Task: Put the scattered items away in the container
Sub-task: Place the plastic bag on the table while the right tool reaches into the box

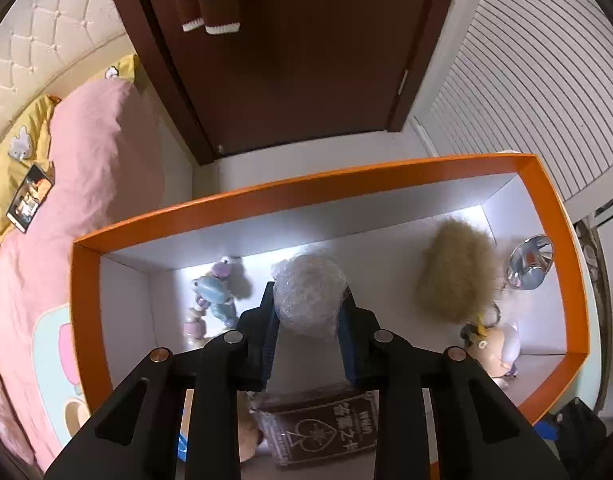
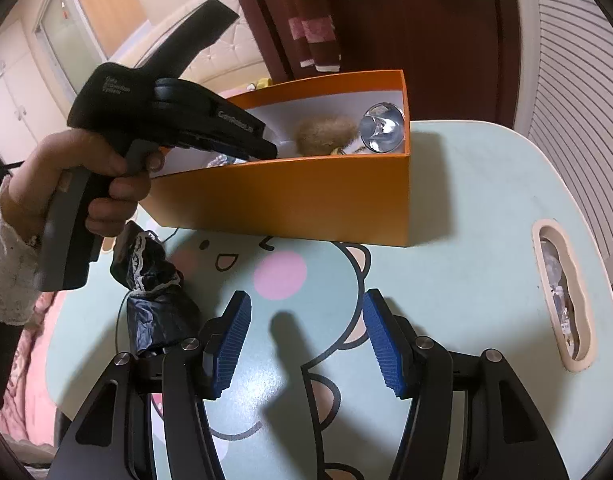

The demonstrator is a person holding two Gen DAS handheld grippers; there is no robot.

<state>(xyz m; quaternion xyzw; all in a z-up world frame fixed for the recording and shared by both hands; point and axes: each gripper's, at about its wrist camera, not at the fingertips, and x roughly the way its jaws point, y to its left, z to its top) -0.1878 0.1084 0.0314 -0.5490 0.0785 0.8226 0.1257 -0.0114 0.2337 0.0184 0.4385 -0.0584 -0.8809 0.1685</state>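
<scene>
Now: left hand-held gripper over the box with a wrapped ball, drop pending

Left hand-held gripper (image 1: 308, 316) is clamped on a plastic-wrapped ball (image 1: 309, 300), pads pressing both sides, poised inside the mouth of the orange box (image 1: 290, 192) and pointing steeply down. Likely step: placing this item. Next move calls for parting the jaws so the ball falls onto the bare white floor of the box, then lifting straight up clear of the rim

Already in the box: bead string (image 1: 214, 300) left of the ball, fluffy tan pompom (image 1: 454, 272) right of it, shiny metal funnel (image 1: 530, 262) by the right end wall, small figurines (image 1: 498, 352) near the right front corner, a dark wrapped packet (image 1: 326, 428) under the gripper by the near wall. Open floor sits directly below and behind the ball, so the drop looks clear; the bead string is the closest neighbour

Right hand-held gripper (image 2: 306, 344) has jaws apart and empty, hovering over the bench (image 2: 466, 200) in front of the box. One item is left out in view: a black lace-trimmed bundle (image 2: 154, 296) lying on the bench, in front of the box's left end, just left of the right gripper's left pad. The bench to the right of the box is open; the box's near wall is tall, so any entry must go over it
</scene>
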